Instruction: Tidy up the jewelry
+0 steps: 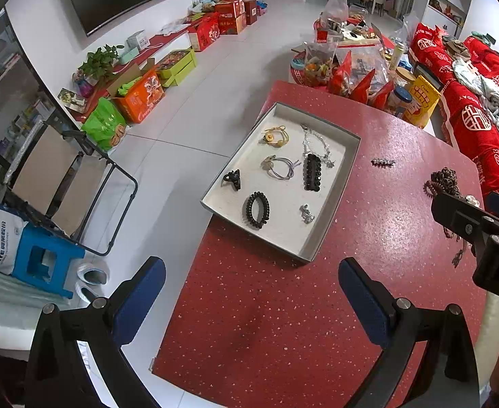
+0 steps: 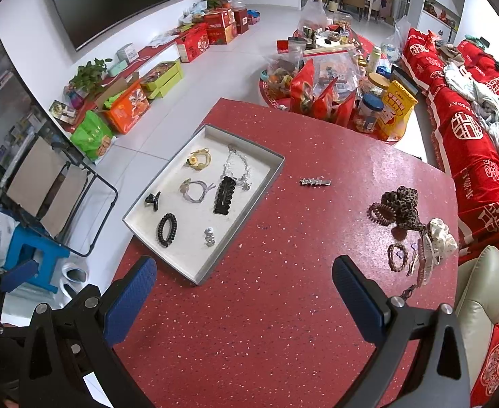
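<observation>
Two hand-held grippers hang above a red speckled table [image 2: 283, 306], seen from a camera on each; the landmark here is a shallow grey tray [image 2: 246, 210] with a white floor, lying on the table's left part.

Nearest, the left gripper [image 1: 251, 292] has its blue-padded jaws spread wide and holding nothing; it sits on the near side of the tray, roughly in line with the tray's near corner; the right gripper [image 2: 244, 289] is likewise released and empty, a little right of that same corner.

Inside the tray lie a black spiral hair tie [image 2: 166, 229], a small black claw clip [image 2: 152, 200], a long black beaded clip [image 2: 225, 195], a pale hair tie, a yellow one and a silver chain.

Right of the tray, apart from its wall, a small silver star barrette [image 2: 315, 182] rests on bare table; its long axis runs left to right, across the right gripper's line of reach; it lies ahead and slightly right of those jaws, which seem the nearer pair.

Farther right of the tray, well apart, a heap of scrunchies and bracelets [image 2: 409, 224] waits near the table's edge.
</observation>
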Available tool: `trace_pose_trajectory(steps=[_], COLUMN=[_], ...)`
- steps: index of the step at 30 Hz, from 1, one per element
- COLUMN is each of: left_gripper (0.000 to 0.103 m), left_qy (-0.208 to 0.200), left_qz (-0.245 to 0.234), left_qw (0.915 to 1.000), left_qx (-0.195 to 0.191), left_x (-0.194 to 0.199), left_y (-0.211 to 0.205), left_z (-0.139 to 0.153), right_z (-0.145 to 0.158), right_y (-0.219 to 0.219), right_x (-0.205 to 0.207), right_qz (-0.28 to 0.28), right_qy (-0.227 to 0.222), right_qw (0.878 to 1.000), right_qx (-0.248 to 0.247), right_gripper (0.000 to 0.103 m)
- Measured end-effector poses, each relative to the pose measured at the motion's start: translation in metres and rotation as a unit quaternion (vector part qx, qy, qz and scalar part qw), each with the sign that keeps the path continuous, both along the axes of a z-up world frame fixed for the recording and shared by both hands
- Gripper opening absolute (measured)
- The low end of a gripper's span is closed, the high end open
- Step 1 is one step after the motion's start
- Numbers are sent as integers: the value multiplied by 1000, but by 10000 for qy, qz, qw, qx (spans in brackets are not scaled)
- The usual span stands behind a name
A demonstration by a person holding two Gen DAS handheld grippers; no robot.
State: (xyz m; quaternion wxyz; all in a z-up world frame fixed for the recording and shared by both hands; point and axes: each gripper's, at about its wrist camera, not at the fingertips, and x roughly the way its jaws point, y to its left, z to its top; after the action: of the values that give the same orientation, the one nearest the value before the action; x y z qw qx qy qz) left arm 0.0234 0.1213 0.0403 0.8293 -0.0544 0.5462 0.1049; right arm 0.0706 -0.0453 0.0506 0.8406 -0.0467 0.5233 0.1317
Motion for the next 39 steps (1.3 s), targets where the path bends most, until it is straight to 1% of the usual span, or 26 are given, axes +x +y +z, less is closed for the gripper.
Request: trace_pose_trajectory(steps=[16, 28, 39], left_gripper=[102, 102, 102], left_qy=[0, 11, 10], left_qz=[34, 103, 98], left_qw=[10000, 9999, 9999], left_qx=[5, 23, 26], left_x=[-1, -8, -8], left_y=[3, 17, 16], left_z=[2, 3, 2], right_z=[1, 2, 2], right_y=[2, 4, 5], right_x=[-1, -2, -2], right_qz=[18, 22, 10], right_qy=[4, 10, 1], right_qw=[10000, 10000, 10000], right_qx=[-1, -6, -10], right_gripper=[103, 103, 103])
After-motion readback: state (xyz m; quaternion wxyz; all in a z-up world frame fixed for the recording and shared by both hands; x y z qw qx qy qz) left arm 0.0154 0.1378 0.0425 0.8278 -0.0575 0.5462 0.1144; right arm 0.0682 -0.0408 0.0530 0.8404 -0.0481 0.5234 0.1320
